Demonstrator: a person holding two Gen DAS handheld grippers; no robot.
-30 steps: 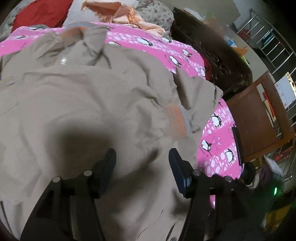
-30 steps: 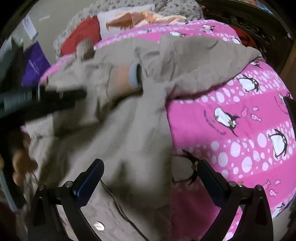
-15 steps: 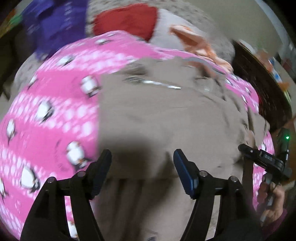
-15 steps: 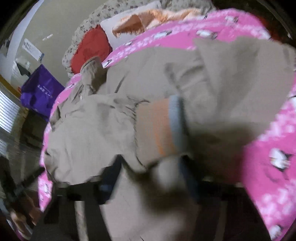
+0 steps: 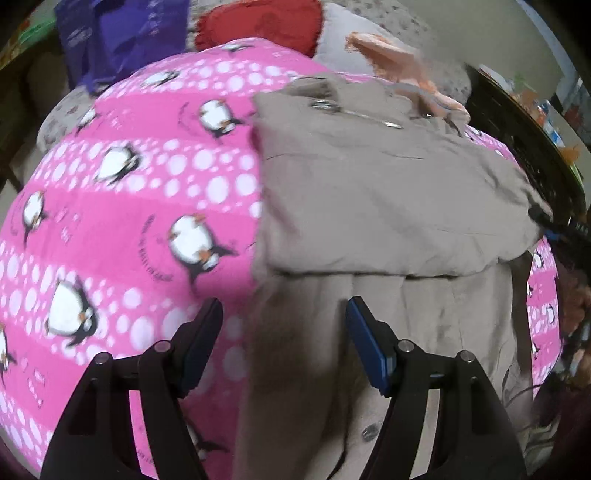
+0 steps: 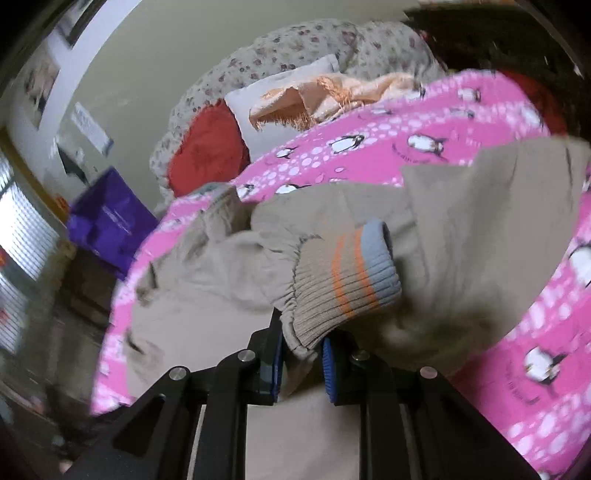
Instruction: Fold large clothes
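A large beige jacket (image 5: 388,192) lies on a bed with a pink penguin-print cover (image 5: 129,221), its upper part folded down over the lower part. My left gripper (image 5: 284,306) hovers open over the jacket's left edge, holding nothing. In the right wrist view, a sleeve with a ribbed cuff (image 6: 351,273) striped orange and grey is lifted off the jacket body (image 6: 221,280). The jaws of my right gripper (image 6: 301,343) are closing, with both blue pads pressed on the sleeve fabric just behind the cuff.
At the head of the bed are a red cushion (image 5: 258,26), a floral pillow (image 6: 314,48) and an orange cloth (image 5: 399,51). A purple bag (image 5: 122,33) stands beyond the bed's far left corner. Dark wooden furniture (image 5: 535,129) runs along the right side.
My right gripper went from wide open above the jacket to shut on the sleeve and has lifted the cuff. My left gripper swung left to the jacket's left edge and stayed open.
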